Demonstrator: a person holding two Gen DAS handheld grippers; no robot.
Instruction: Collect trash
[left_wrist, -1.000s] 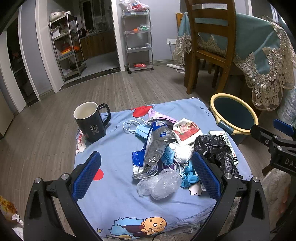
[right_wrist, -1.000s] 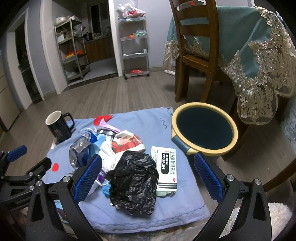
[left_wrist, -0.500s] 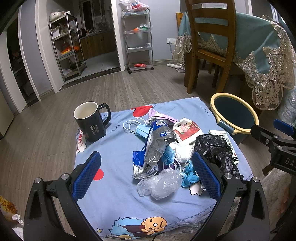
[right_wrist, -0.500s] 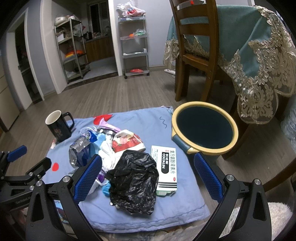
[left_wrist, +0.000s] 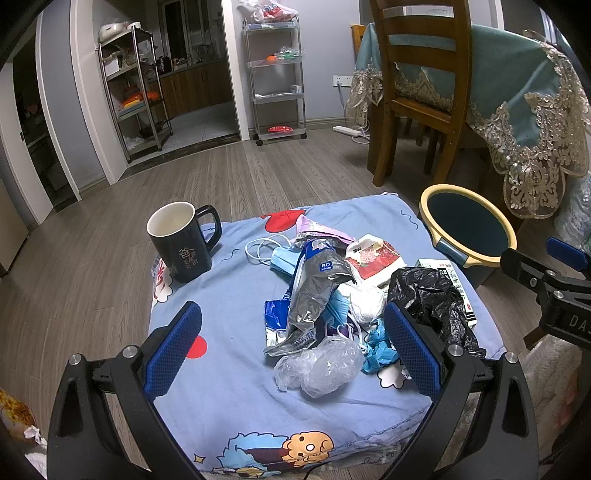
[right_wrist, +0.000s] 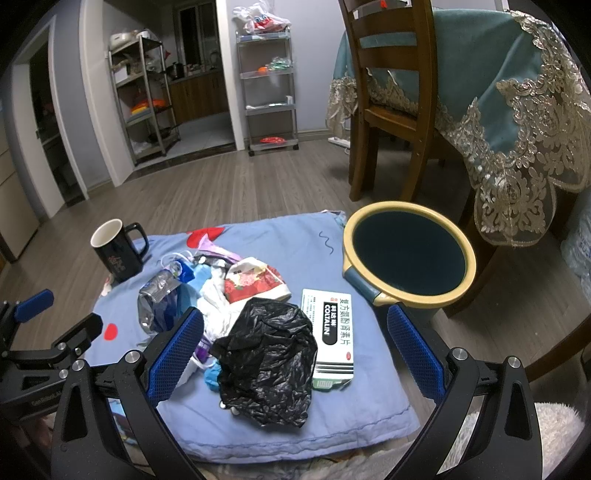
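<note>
A heap of trash lies on a blue cartoon cloth (left_wrist: 229, 295): a crumpled black plastic bag (right_wrist: 267, 356) (left_wrist: 424, 295), a white medicine box (right_wrist: 328, 332), a silver foil wrapper (left_wrist: 314, 291), a clear plastic wad (left_wrist: 325, 365), a red-and-white packet (right_wrist: 255, 280) and blue scraps. A dark bin with a yellow rim (right_wrist: 408, 254) (left_wrist: 467, 225) stands at the cloth's right edge. My left gripper (left_wrist: 291, 347) hangs open above the near side of the heap. Over the black bag and box, my right gripper (right_wrist: 295, 354) is open and holds nothing.
A black mug (left_wrist: 181, 240) stands on the cloth's far left corner, with a white cable (left_wrist: 262, 247) beside it. A wooden chair (right_wrist: 391, 96) and a table with a lace-edged teal cloth (right_wrist: 517, 81) stand behind the bin. Metal shelves (left_wrist: 275, 74) line the far wall.
</note>
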